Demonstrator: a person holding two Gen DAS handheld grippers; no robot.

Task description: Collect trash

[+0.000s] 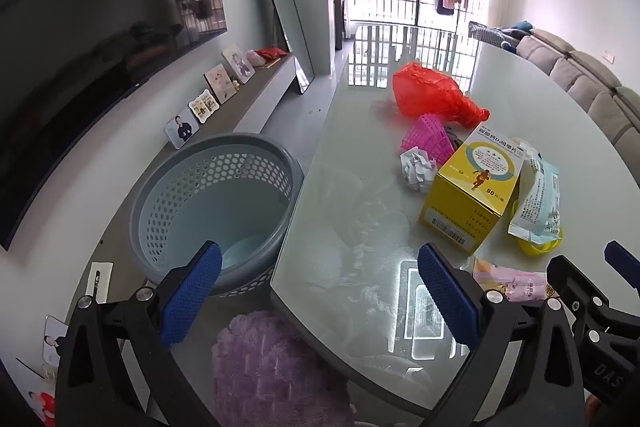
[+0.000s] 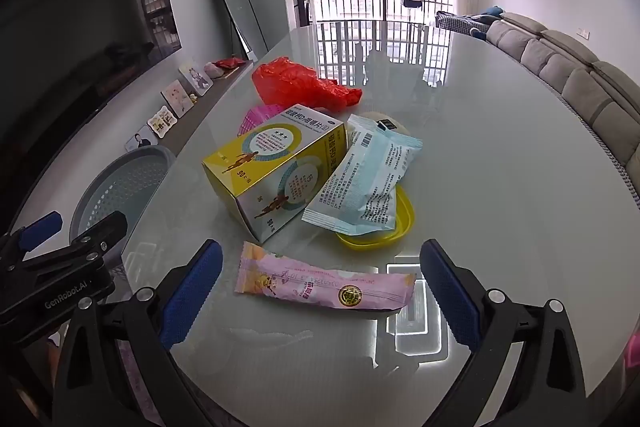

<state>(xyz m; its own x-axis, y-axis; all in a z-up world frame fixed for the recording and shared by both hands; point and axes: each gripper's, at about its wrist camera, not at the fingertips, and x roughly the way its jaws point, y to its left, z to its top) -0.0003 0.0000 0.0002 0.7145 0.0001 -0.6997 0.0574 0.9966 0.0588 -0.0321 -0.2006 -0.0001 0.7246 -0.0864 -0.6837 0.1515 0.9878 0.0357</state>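
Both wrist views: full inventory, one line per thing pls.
Table: 1, glossy white, centre.
Bin: 1, grey perforated, on floor left of table.
Plastic bag: 1, red, far end of the pile.
Mesh basket: 1, pink, behind the box.
Paper ball: 1, white, left of the box.
Box: 1, yellow, mid-table.
Pouch: 1, pale blue, leaning on the box over the dish.
Dish: 1, yellow, under the pouch.
Wrapper: 1, pink, nearest.
Left hand-held gripper: open, empty.
Right hand-held gripper: open, empty.
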